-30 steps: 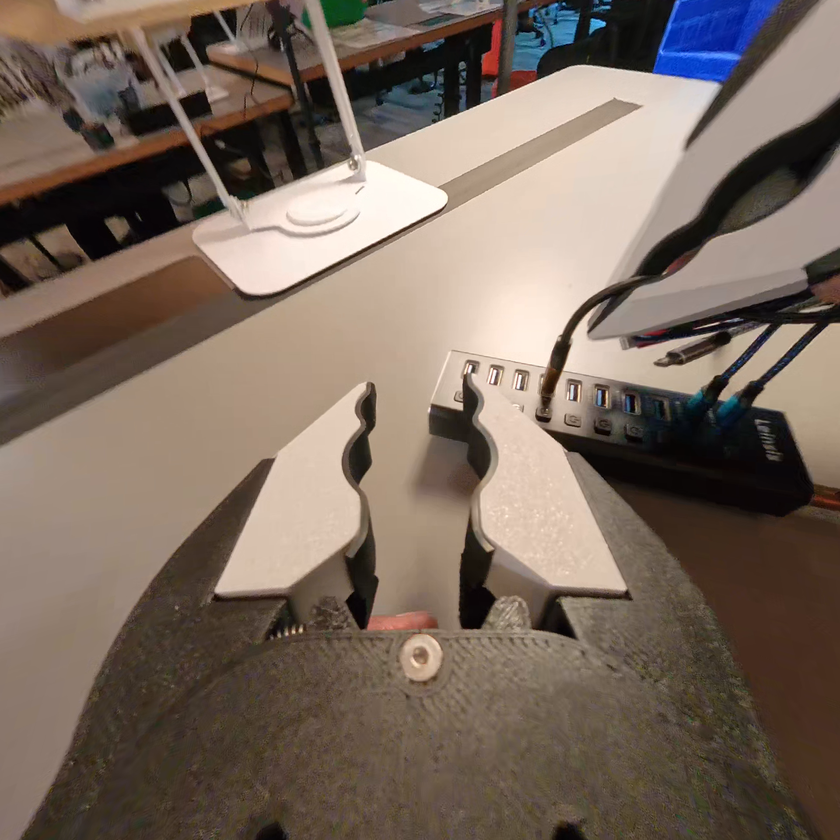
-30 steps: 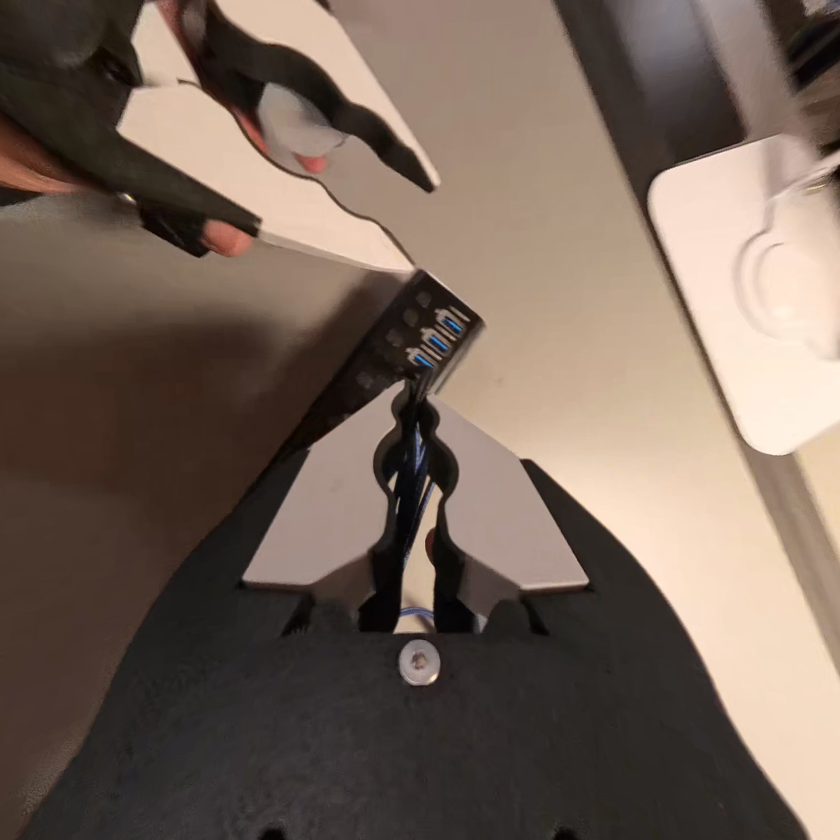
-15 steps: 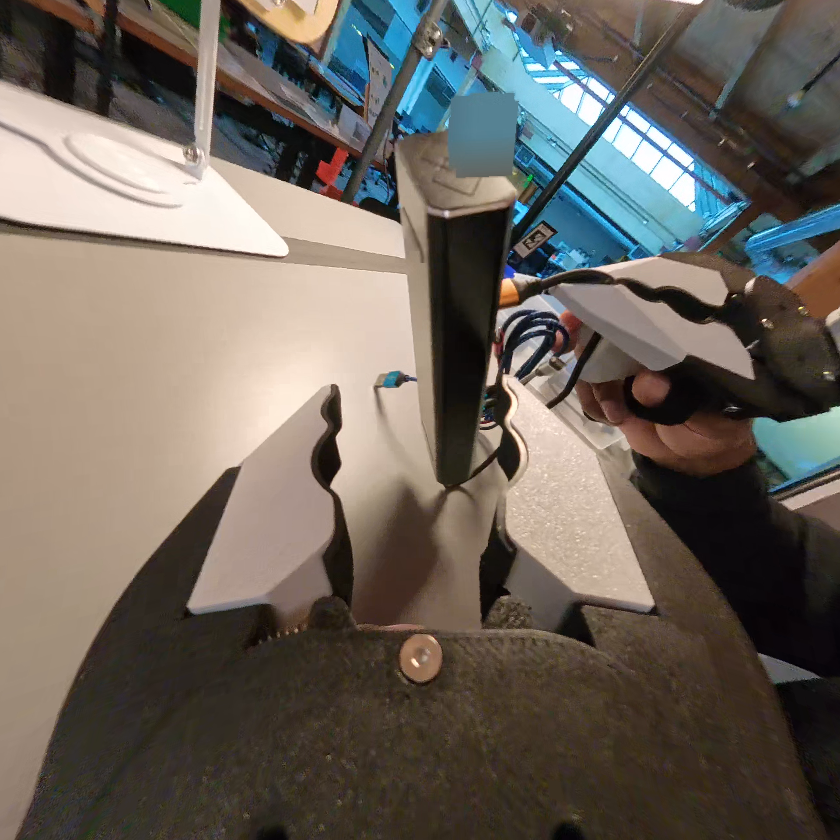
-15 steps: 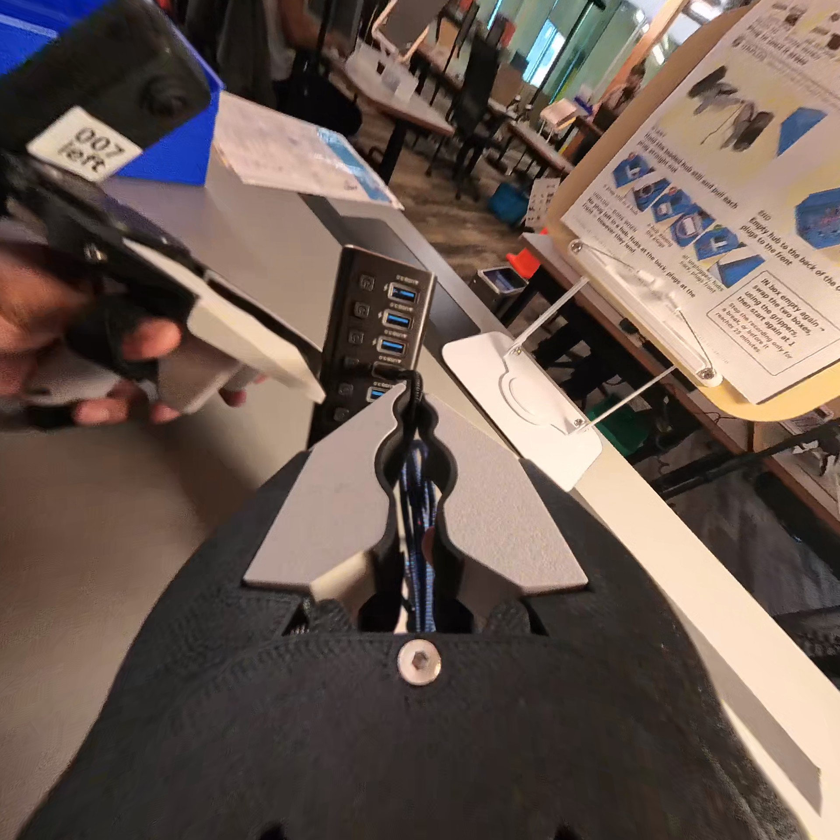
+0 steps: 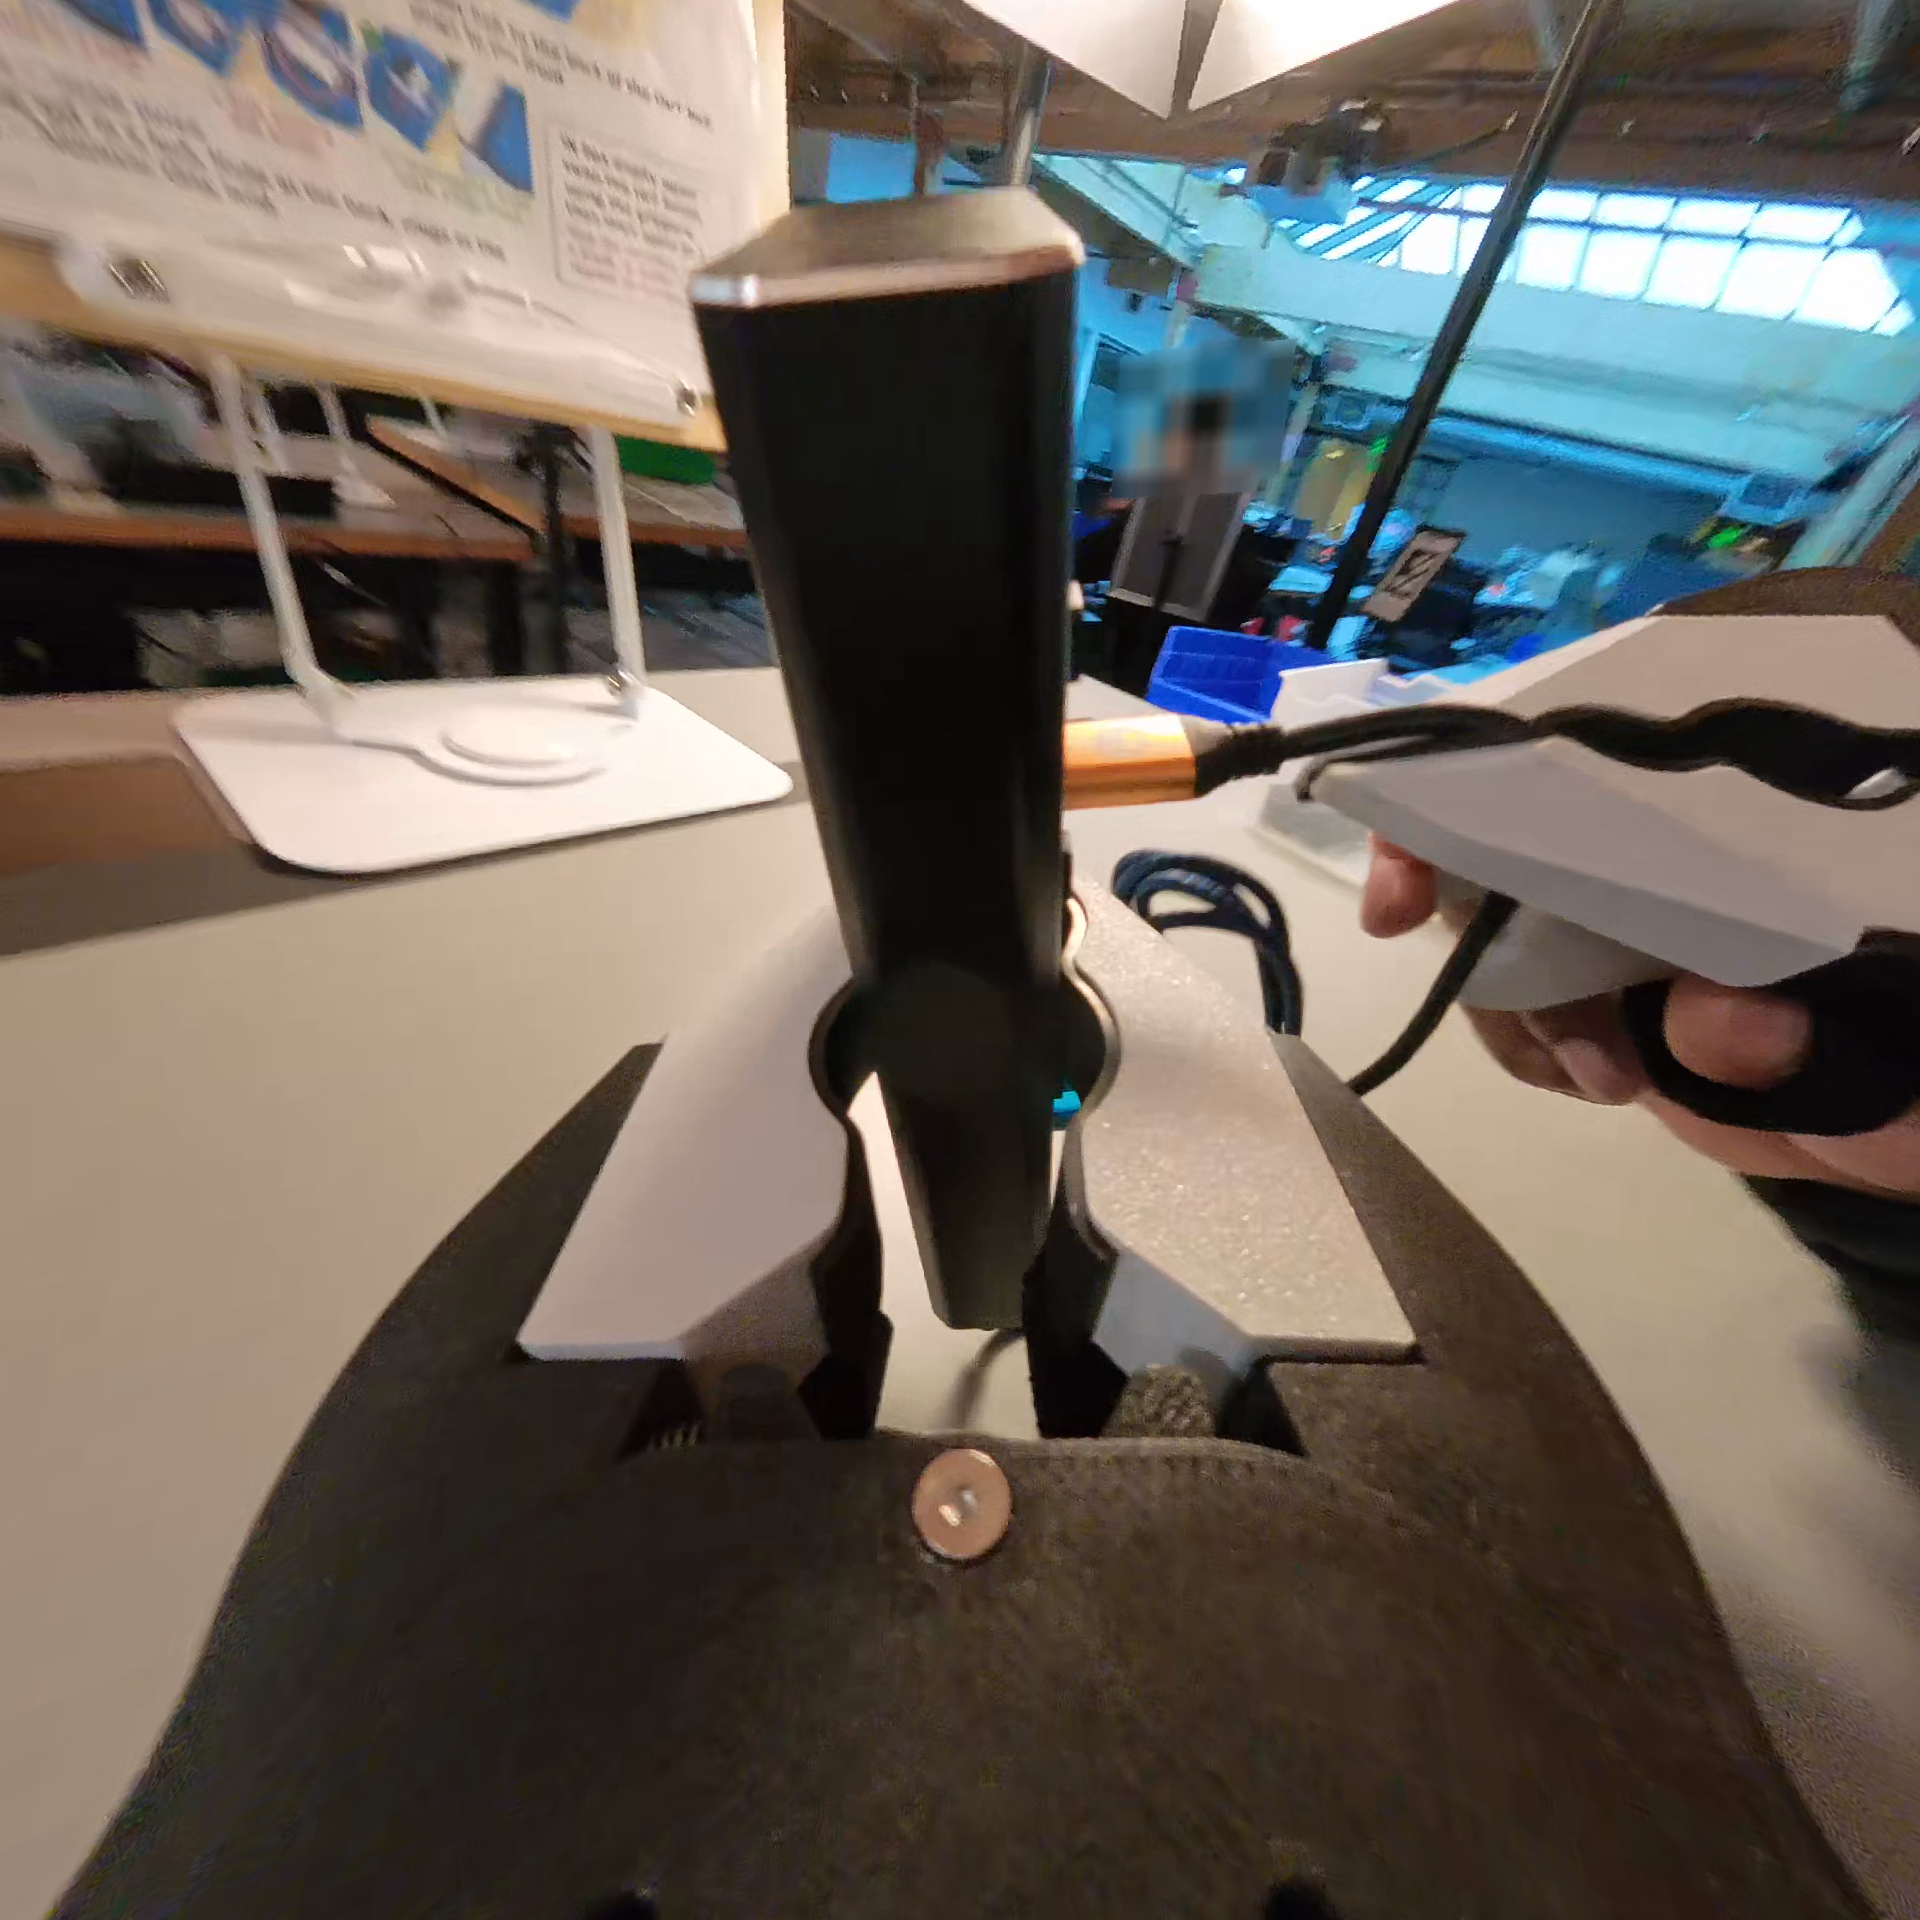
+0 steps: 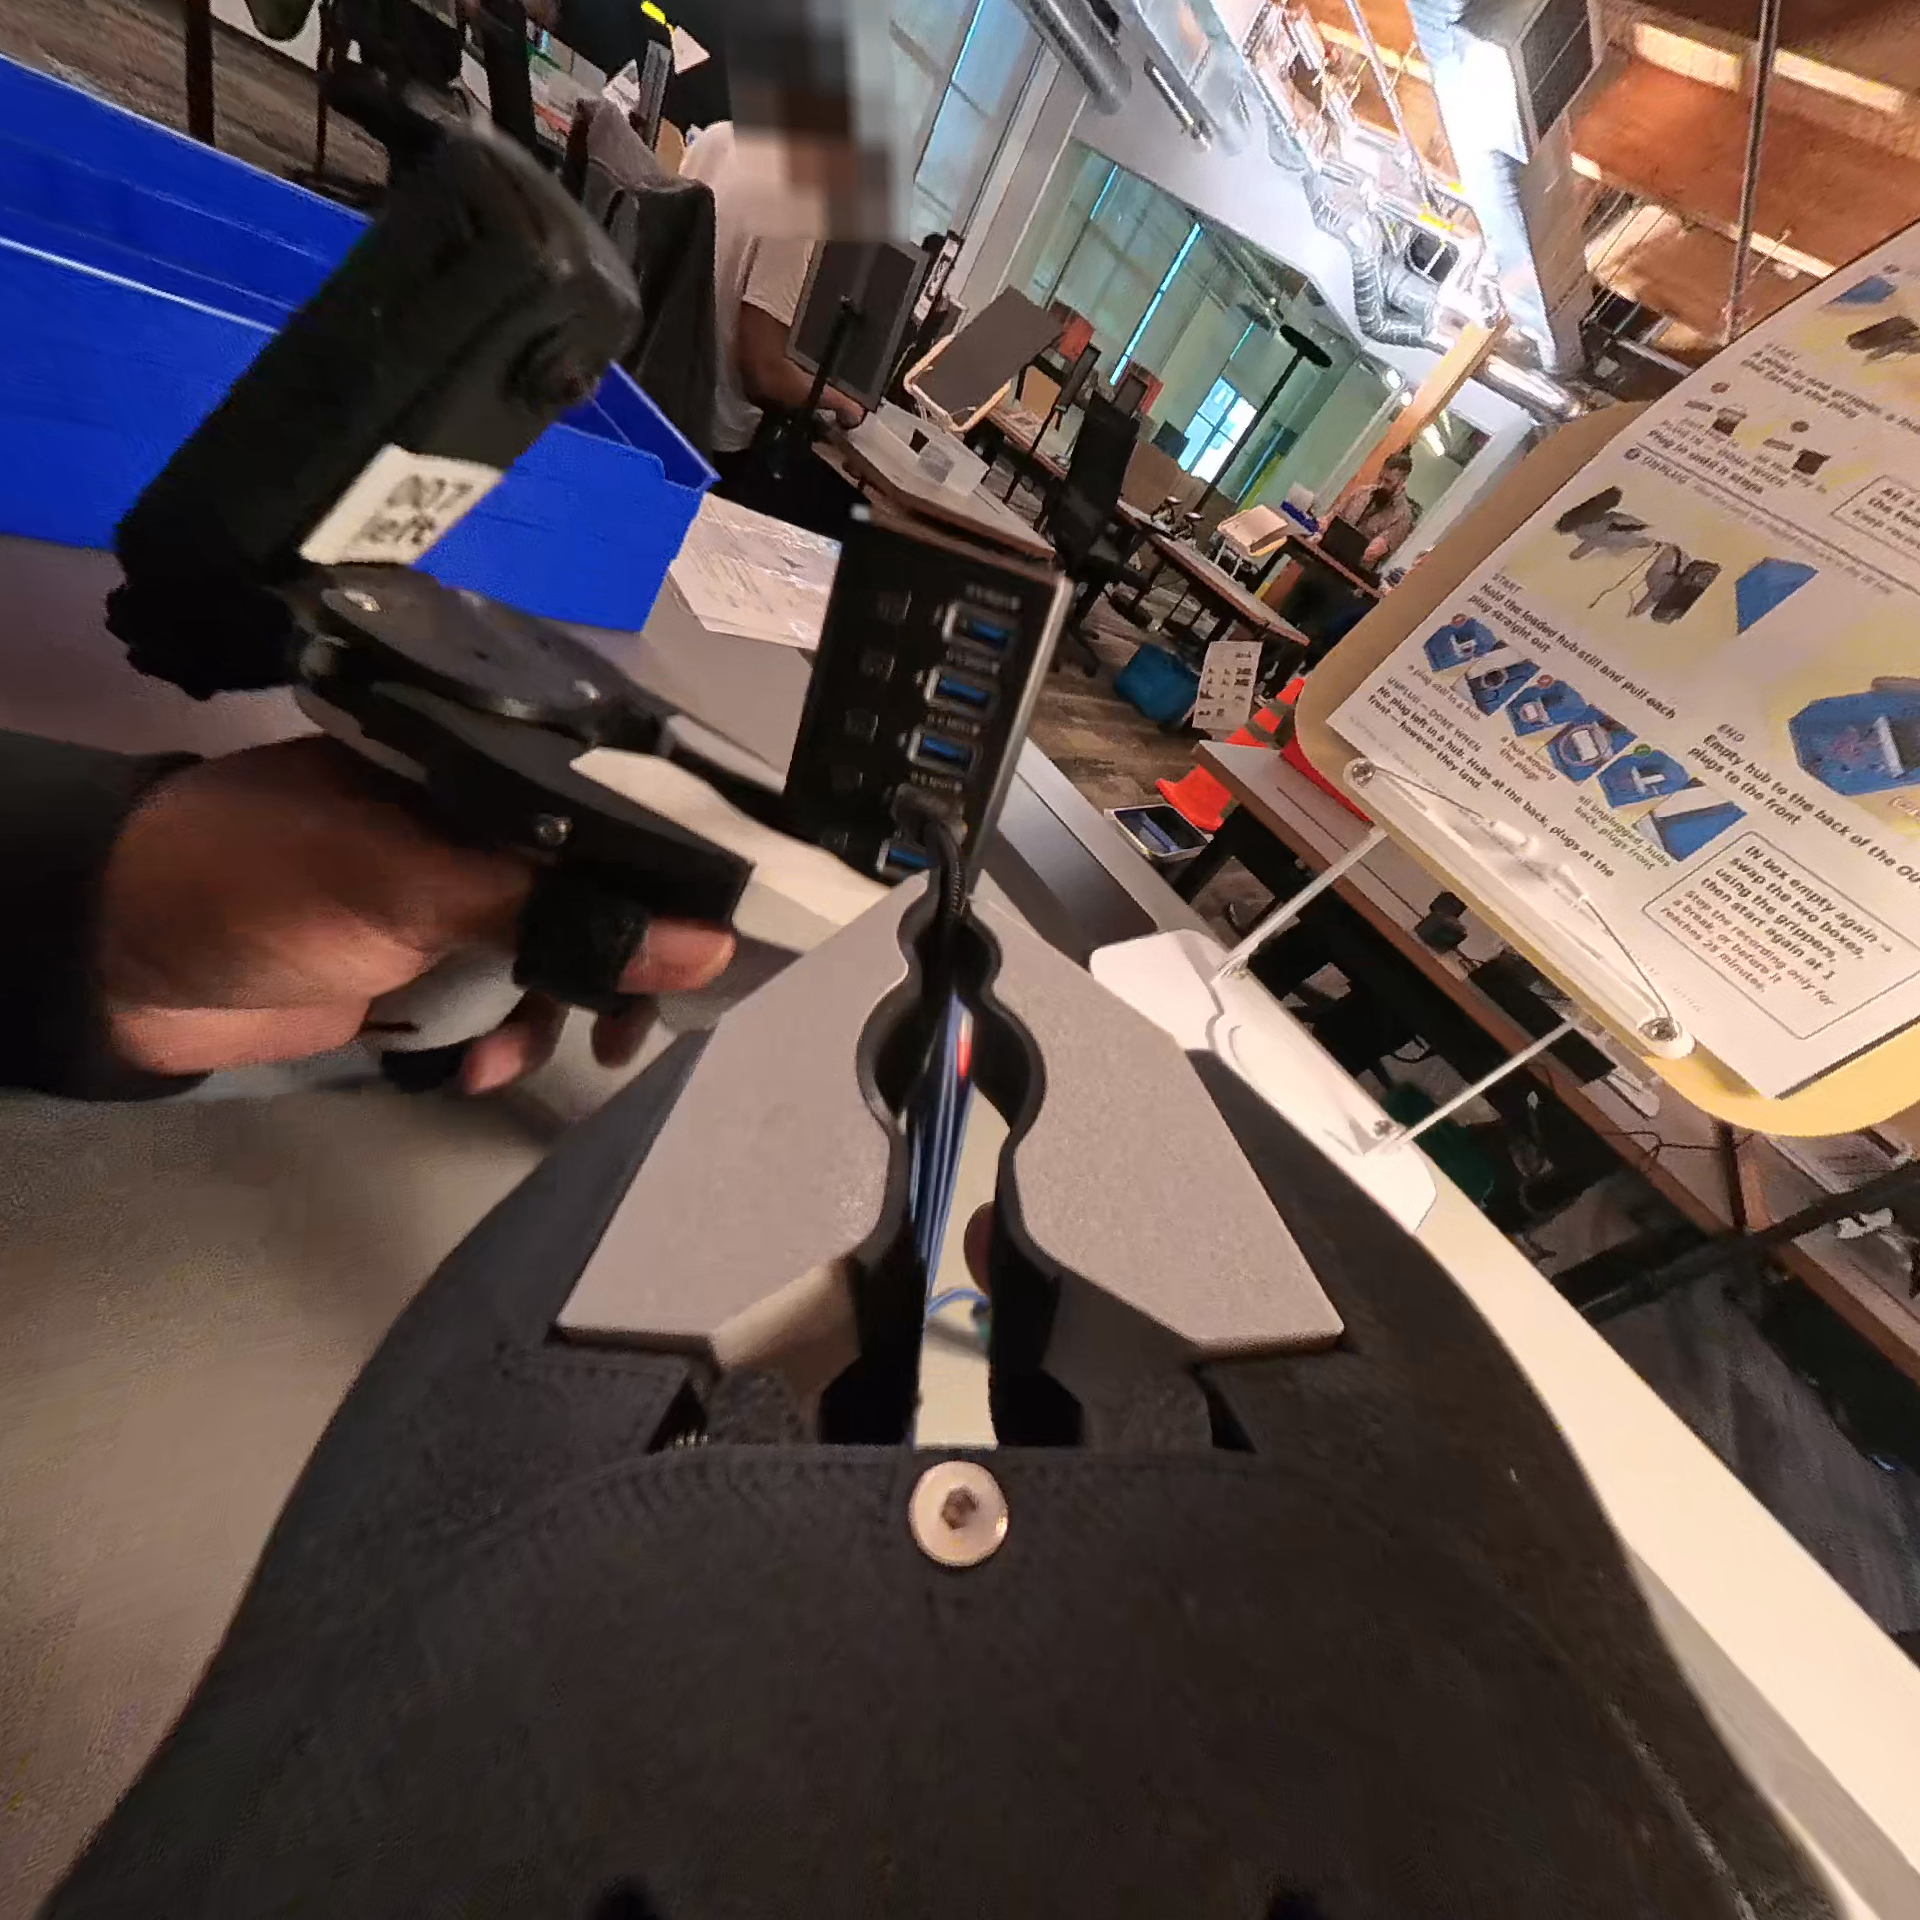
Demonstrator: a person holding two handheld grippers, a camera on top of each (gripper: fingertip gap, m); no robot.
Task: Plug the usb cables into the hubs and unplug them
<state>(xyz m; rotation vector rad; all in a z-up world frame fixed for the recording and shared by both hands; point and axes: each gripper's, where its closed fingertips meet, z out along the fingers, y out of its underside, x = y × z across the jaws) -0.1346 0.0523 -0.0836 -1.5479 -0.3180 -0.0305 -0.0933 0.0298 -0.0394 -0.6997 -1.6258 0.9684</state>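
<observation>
A black USB hub [image 5: 904, 644] stands upright on end above the grey table [image 5: 312, 1091]. My left gripper [image 5: 956, 935] is shut on its lower part. A copper-coloured plug [image 5: 1127, 764] sits in the hub's right side, and its black cable runs into my right gripper [image 5: 1320, 779]. In the right wrist view the hub [image 6: 925, 717] shows its row of blue ports. My right gripper [image 6: 948, 909] is shut on a bundle of black and blue cables [image 6: 940, 1122] just below the plugged port. The left gripper [image 6: 748, 831] and a hand hold the hub from the left.
A white stand base [image 5: 468, 769] with an instruction board [image 6: 1662, 727] stands behind the hub. Loose blue cable loops [image 5: 1216, 904] lie on the table to the right. Blue bins [image 6: 156, 364] sit at the far side. The table edge [image 6: 1558, 1351] runs along the right. The grippers' ends are close to 6 centimeters from one another.
The hub went from lying flat to standing upright. My left gripper, open before, has closed on the hub's lower end. The right gripper stays shut on the cables.
</observation>
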